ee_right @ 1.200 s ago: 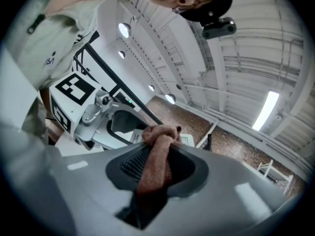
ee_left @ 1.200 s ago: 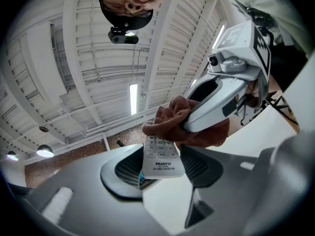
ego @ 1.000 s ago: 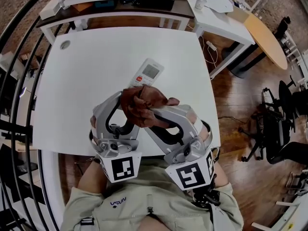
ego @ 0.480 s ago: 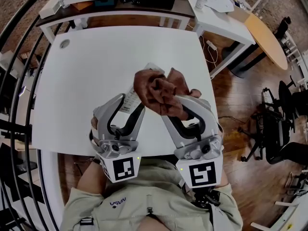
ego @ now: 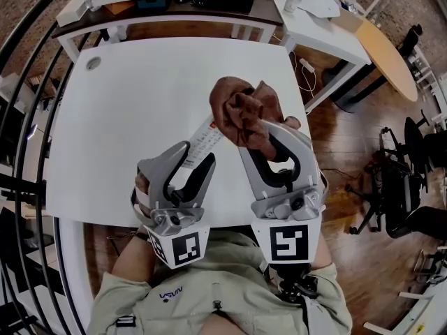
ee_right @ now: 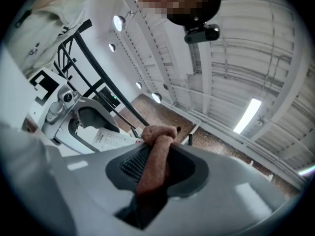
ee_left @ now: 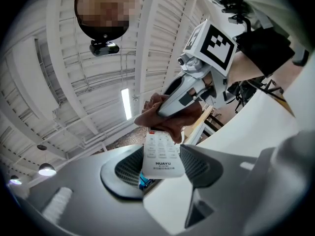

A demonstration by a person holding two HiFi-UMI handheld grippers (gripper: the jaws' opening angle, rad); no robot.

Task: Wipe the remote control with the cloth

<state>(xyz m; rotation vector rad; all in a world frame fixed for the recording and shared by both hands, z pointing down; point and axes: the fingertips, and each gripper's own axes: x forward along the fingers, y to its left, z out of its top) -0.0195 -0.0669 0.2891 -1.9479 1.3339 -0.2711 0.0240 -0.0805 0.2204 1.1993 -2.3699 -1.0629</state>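
Two tools are being held over a white desk (ego: 133, 96), one in each of the person's hands.

Left tool (ego: 199, 153): its jaws are pinching the remote control (ego: 204, 137) by the near end, one pad pressing on each long edge. The remote is projecting straight ahead from between the jaws, with its button face showing in the left gripper view. It is being held clear of the desk surface.

Right tool (ego: 267, 132): its jaws are standing close together and are clamping a bunched brown cloth (ego: 244, 110). A strip of the cloth is running down between the two pads, and the bulk is spilling out ahead of the tips and to their left.

Contact: the cloth is lying against the far end of the remote, the end furthest from the left tool's jaws, and is covering that end in the left gripper view. The right tool's tips are sitting ahead of the left tool's tips and off to their right, with the two tools angling in towards each other.
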